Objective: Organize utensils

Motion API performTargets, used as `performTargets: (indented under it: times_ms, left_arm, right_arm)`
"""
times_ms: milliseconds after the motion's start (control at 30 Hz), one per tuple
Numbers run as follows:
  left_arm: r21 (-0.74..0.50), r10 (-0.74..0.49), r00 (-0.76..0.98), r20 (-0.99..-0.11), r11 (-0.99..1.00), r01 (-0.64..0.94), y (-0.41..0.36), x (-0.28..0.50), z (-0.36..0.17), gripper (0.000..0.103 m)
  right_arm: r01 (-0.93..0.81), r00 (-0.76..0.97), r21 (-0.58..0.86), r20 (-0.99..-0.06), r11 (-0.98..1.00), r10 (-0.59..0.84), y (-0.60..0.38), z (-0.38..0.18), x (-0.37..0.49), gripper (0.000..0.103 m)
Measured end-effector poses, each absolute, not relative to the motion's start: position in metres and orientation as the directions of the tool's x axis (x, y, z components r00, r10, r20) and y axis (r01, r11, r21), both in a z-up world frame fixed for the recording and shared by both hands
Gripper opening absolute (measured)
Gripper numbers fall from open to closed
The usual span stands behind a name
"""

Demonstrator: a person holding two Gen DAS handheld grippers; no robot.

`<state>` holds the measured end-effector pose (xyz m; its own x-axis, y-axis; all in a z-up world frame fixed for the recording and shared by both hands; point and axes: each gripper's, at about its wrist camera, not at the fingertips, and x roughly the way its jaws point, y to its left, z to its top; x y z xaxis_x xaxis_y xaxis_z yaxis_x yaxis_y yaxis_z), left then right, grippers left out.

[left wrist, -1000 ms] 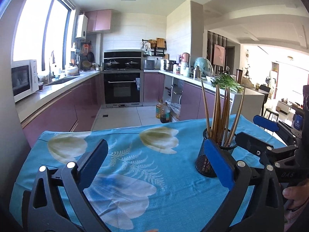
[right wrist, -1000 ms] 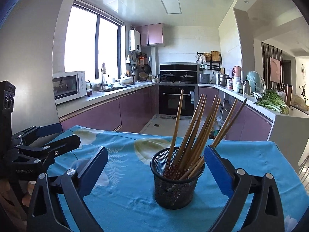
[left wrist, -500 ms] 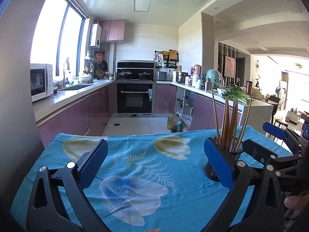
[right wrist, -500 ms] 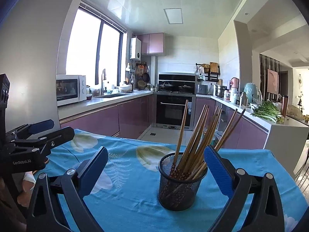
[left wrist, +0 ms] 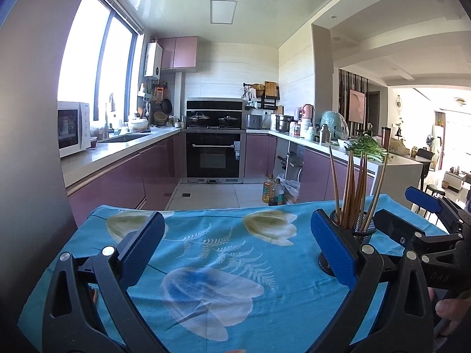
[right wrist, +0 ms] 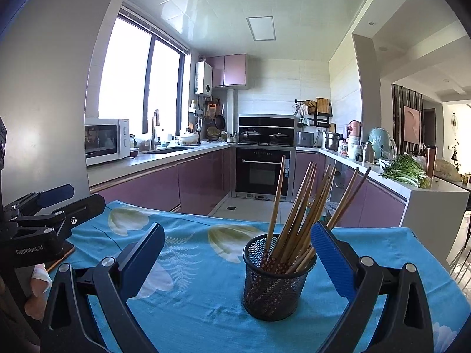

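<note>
A black mesh holder stands on the blue flowered tablecloth with several wooden chopsticks leaning upright in it. My right gripper is open just in front of the holder, which sits between its blue pads, nearer the right pad. In the left wrist view the same holder and chopsticks show at the right, partly behind the right finger. My left gripper is open over bare cloth, holding nothing. Each gripper shows at the edge of the other's view.
The table's far edge drops to a tiled kitchen floor. Purple cabinets, an oven, a microwave and a counter with greens lie beyond. A person's fingers hold the right tool.
Both cameras have tilted up and drawn back a little, so the table and holder sit lower in each view. Both grippers stay open; the holder and chopsticks have not moved.
</note>
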<state>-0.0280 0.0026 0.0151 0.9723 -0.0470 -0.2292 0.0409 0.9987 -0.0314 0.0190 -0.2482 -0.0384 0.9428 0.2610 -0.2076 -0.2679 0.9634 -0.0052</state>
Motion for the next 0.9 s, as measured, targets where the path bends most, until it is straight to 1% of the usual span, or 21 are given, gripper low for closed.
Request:
performTargets:
  times_ms: [900]
  left_arm:
    - [-0.014,-0.027,0.976,-0.216,1.000,0.024,0.0020,-0.0332,0.0177,0.098]
  right_arm:
    - [-0.268,0.944,-0.001,-0.202,0.963,0.262,-0.2482,-0.0394,0.0177,0.096]
